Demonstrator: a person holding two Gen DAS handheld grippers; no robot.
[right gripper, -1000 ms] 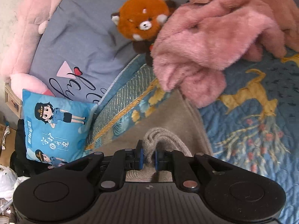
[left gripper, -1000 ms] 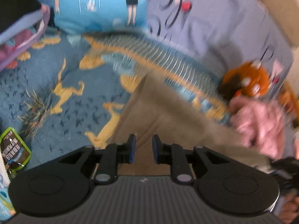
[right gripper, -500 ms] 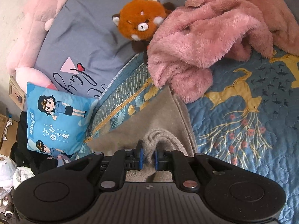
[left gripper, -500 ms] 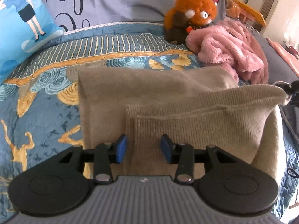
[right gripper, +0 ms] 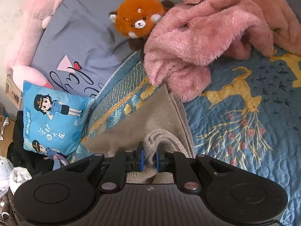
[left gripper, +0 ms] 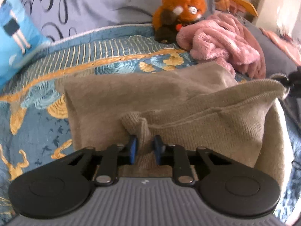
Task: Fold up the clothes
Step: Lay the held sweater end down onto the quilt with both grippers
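Note:
A beige knitted garment (left gripper: 169, 94) lies on the blue patterned bedspread (left gripper: 37, 131). My left gripper (left gripper: 144, 148) is shut on a bunched corner of its ribbed hem. The hem stretches right to its other corner, held by my right gripper, whose dark tip shows at the right edge (left gripper: 293, 82). In the right wrist view my right gripper (right gripper: 149, 159) is shut on a fold of the beige garment (right gripper: 150, 116).
A pink fluffy garment (right gripper: 207, 37) lies heaped just beyond the beige one. An orange plush red panda (right gripper: 139, 17) sits on a grey pillow (right gripper: 80, 37). A blue cartoon cushion (right gripper: 52, 116) stands at the left. Bedspread (right gripper: 244, 113) stretches to the right.
My left gripper swung over the beige garment, then closed on its hem corner. My right gripper kept its hold and shifted slightly.

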